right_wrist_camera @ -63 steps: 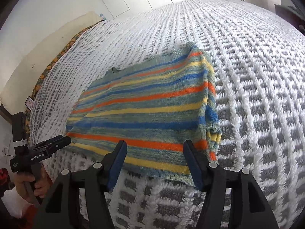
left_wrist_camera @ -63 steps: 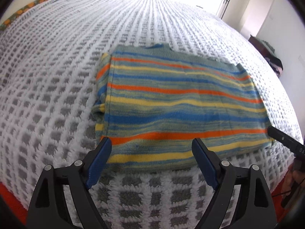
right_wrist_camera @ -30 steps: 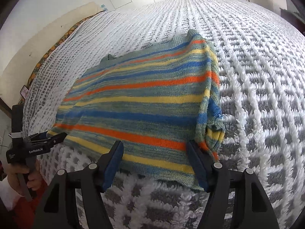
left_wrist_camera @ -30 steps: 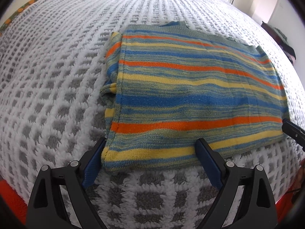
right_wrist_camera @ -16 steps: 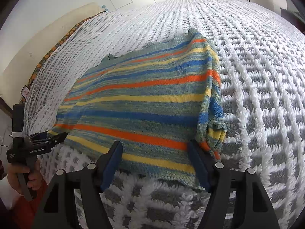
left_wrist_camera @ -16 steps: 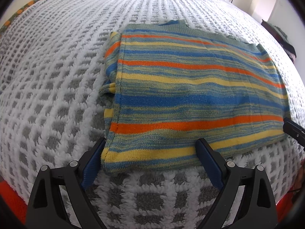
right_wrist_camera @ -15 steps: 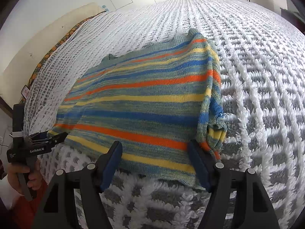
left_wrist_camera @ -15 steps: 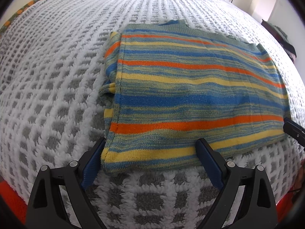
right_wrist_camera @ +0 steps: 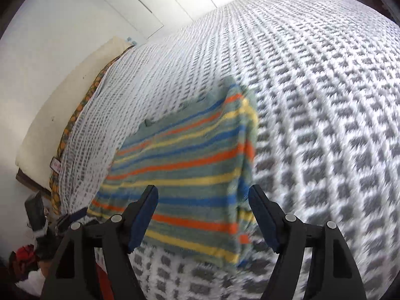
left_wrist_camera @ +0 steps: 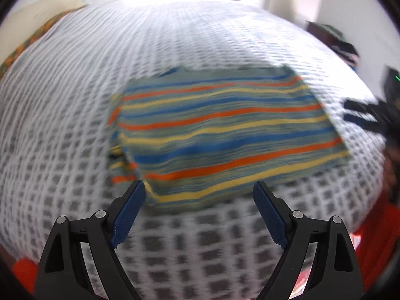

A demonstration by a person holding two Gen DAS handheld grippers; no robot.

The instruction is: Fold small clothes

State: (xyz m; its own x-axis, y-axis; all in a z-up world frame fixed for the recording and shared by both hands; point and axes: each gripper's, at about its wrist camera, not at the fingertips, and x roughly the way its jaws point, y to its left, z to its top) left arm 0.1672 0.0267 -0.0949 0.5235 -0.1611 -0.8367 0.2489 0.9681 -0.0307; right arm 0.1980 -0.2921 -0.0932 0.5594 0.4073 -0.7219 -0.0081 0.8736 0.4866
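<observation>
A folded striped knit sweater [left_wrist_camera: 220, 130] in teal, blue, orange and yellow lies flat on the white and grey bedspread [left_wrist_camera: 175, 37]. My left gripper [left_wrist_camera: 198, 190] hovers above its near edge, left of centre, jaws wide and closing a little, with nothing pressed between them. Over the sweater's [right_wrist_camera: 190, 165] near right corner, my right gripper [right_wrist_camera: 203, 192] has its jaws apart and opening, and they hold nothing. Each gripper shows small in the other's view: the right gripper [left_wrist_camera: 360, 117] beyond the right edge, the left gripper [right_wrist_camera: 72, 218] at the near left corner. Both views are blurred.
The bedspread [right_wrist_camera: 325, 100] stretches far beyond the sweater. A cream pillow [right_wrist_camera: 62, 105] and an orange-patterned sheet edge [right_wrist_camera: 75, 115] line the left side. White cupboard doors [right_wrist_camera: 175, 0] stand behind. Dark clothes [left_wrist_camera: 335, 40] lie at the far right. A person's red garment [left_wrist_camera: 375, 225] is near.
Both grippers have lifted and drawn back from the sweater's near edge, and both have rolled. The sweater lies as before. The right jaws stand slightly wider.
</observation>
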